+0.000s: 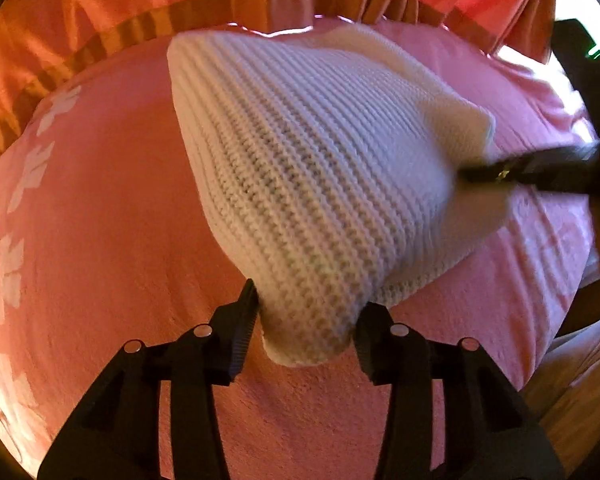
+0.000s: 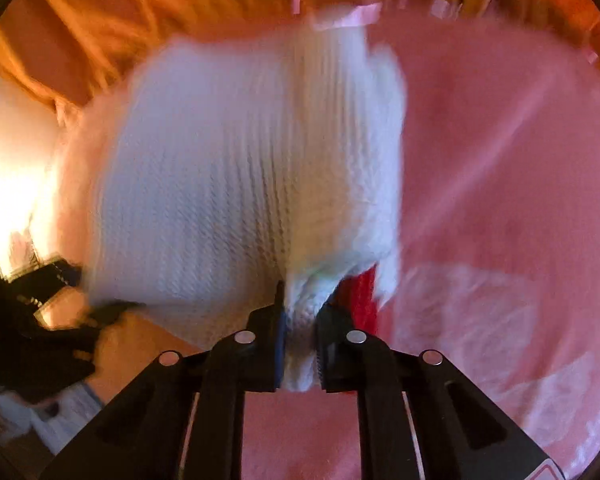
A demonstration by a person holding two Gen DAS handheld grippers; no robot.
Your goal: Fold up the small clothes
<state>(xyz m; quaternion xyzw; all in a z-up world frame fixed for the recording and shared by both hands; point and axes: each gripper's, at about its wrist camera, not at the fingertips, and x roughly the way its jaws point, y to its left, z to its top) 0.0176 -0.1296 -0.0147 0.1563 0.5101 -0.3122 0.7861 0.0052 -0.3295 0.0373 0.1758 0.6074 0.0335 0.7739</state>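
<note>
White knitted garment point(image 1: 300, 152) lies on my pink bed cover point(image 1: 100, 240), and it is the biggest thing after the cover itself. In my left wrist view the garment stretches from 6 o'clock near the fingers up to 12 o'clock, where orange curtains point(image 1: 100, 20) hang behind the bed. The cover has a row of white flower prints point(image 1: 10, 272) at 9 o'clock.

My left gripper point(image 1: 306, 320) stands half wide, with 1 corner of the garment between the 2 fingers point(image 1: 240, 332). Both pads seem to touch the knit at its sides, so I read it as a hold on this corner.

My right gripper point(image 2: 300, 344) is narrow and pinches another corner of the same garment between its pads. Its view is blurred, so I cannot tell fine details. A small red piece point(image 2: 360, 300) shows just beside the right finger, at about 1 o'clock from the tips; I cannot tell what it is.

In the left view the right gripper shows at 3 o'clock as a dark blurred shape touching the garment edge.
</note>
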